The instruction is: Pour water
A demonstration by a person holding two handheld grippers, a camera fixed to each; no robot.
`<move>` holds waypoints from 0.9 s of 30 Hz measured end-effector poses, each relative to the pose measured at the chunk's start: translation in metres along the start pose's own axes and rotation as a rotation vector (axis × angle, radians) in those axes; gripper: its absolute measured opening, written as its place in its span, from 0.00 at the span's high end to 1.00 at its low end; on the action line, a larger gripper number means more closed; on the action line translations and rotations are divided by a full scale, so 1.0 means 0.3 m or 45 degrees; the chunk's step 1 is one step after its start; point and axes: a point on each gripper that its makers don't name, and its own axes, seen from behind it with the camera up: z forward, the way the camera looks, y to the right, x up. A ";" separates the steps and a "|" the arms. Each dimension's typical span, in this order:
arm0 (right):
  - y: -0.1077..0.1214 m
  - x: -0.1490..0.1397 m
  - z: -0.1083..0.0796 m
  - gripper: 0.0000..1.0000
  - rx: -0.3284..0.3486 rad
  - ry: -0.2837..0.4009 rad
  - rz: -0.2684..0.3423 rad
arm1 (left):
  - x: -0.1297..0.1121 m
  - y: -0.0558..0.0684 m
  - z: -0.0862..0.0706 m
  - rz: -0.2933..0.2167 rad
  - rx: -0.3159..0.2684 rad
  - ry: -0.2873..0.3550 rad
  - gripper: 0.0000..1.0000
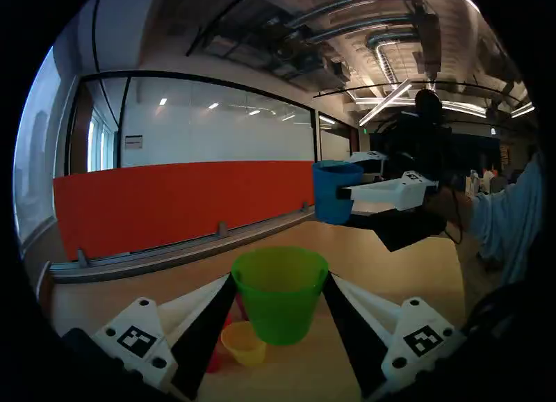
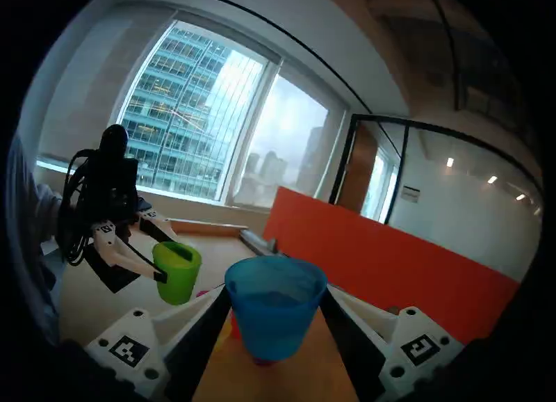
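Left gripper (image 1: 280, 285): fingers at a moderate opening, both pressed against the sides of the green cup (image 1: 280, 308), which is held upright over the wooden table (image 1: 417, 263).

Right gripper (image 2: 276, 301): fingers at a similar opening, both clamped on the blue cup (image 2: 274, 322), which is also upright.

In the left gripper view, the blue cup sits higher than and beyond the green cup, well apart from it. The blue cup wall is translucent, and whether it holds water cannot be told. A small yellow cup (image 1: 243, 344) stands on the table just below the green cup.
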 end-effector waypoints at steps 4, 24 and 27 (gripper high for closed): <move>0.012 0.023 0.015 0.10 -0.004 0.005 -0.054 | 0.000 0.004 0.002 0.004 -0.004 0.000 0.13; 0.024 0.119 0.085 0.10 0.004 0.031 -0.332 | 0.001 0.039 0.021 0.014 -0.043 0.001 0.13; 0.024 0.128 0.100 0.10 0.004 0.029 -0.368 | 0.003 0.042 0.026 0.014 -0.048 0.003 0.13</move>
